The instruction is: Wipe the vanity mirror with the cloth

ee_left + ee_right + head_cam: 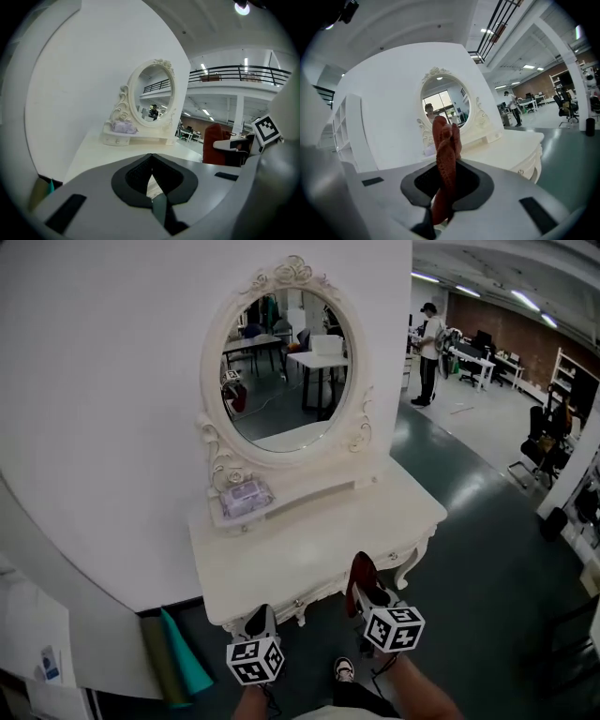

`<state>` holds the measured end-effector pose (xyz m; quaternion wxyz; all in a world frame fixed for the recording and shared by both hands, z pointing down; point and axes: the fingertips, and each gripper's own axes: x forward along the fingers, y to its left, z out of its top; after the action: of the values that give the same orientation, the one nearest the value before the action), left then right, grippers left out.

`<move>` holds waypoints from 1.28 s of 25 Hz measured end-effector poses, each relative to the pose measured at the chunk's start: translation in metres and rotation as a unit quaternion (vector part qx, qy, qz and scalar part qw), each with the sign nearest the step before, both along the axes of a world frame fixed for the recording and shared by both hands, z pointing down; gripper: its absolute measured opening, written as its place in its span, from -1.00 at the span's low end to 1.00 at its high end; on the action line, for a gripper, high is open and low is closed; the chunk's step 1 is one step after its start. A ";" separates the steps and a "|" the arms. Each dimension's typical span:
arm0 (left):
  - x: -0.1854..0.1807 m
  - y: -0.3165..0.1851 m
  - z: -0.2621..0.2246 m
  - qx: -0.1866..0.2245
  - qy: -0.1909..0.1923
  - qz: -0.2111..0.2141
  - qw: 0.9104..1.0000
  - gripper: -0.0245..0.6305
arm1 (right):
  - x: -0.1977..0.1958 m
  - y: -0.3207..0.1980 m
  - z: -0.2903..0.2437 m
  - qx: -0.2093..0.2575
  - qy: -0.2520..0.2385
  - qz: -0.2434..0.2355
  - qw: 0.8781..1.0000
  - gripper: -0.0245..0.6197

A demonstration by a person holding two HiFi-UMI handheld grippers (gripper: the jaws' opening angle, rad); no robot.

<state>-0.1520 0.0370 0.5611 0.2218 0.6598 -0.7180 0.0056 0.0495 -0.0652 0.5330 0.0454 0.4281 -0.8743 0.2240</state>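
A white vanity mirror [286,367] with an oval glass and carved frame is seen standing upright at the far edge of a white desk [375,521], against a white wall. On the small shelf beneath the glass, towards its left end, a purple packet [246,498] is laid.

The cloth [363,570], dark red and bunched, is held at the near edge of the desk, well apart from the mirror and to the right of its centre. It is pinched by the right gripper [364,594]: in the right gripper view the fingers [466,180] are seen closed on the cloth [445,150], which stands up between them and partly covers the mirror [443,101] behind it.

The left gripper [260,617] is held just left of the right one, at the near edge of the desk. In the left gripper view its fingers [138,176] are pressed together at the tips with nothing between them, and the mirror [154,96] is seen beyond, across the bare desk [108,154].

A person [429,352] is seen standing far off at the right.
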 end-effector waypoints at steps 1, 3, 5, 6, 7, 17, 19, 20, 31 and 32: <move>0.004 -0.017 -0.005 0.002 -0.002 -0.004 1.000 -0.89 | 0.002 -0.019 -0.002 -0.001 -0.002 -0.006 1.000 -0.73; 0.013 -0.048 -0.014 0.006 -0.002 -0.008 1.000 -0.89 | 0.007 -0.057 -0.002 -0.010 -0.010 -0.012 1.000 -0.73; 0.018 -0.071 -0.018 0.006 -0.004 -0.014 1.000 -0.89 | 0.012 -0.088 -0.002 -0.018 -0.020 -0.016 1.000 -0.73; 0.019 -0.080 -0.019 0.004 -0.006 -0.021 1.000 -0.89 | 0.013 -0.102 -0.002 -0.020 -0.023 -0.020 0.999 -0.73; 0.017 -0.088 -0.019 0.001 -0.008 -0.030 1.000 -0.89 | 0.014 -0.115 -0.001 -0.022 -0.025 -0.025 0.999 -0.73; -0.017 -0.150 -0.021 -0.017 -0.025 -0.095 0.995 -0.89 | -0.031 -0.203 0.016 -0.056 -0.053 -0.074 0.994 -0.73; -0.025 -0.165 -0.022 -0.012 -0.026 -0.095 0.995 -0.89 | -0.045 -0.214 0.013 -0.053 -0.058 -0.080 0.994 -0.73; -0.029 -0.175 -0.023 -0.009 -0.025 -0.094 0.995 -0.89 | -0.051 -0.220 0.009 -0.049 -0.061 -0.083 0.993 -0.73; -0.060 -0.244 -0.043 0.028 -0.018 -0.071 0.997 -0.89 | -0.099 -0.262 -0.021 -0.020 -0.060 -0.101 0.993 -0.73; -0.066 -0.248 -0.044 0.029 -0.017 -0.074 0.997 -0.89 | -0.106 -0.262 -0.024 -0.013 -0.056 -0.110 0.992 -0.73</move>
<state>-0.2182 -0.2107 0.5171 0.1902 0.6105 -0.7685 -0.0203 -0.0560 -0.3273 0.5091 0.0259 0.3156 -0.9142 0.2529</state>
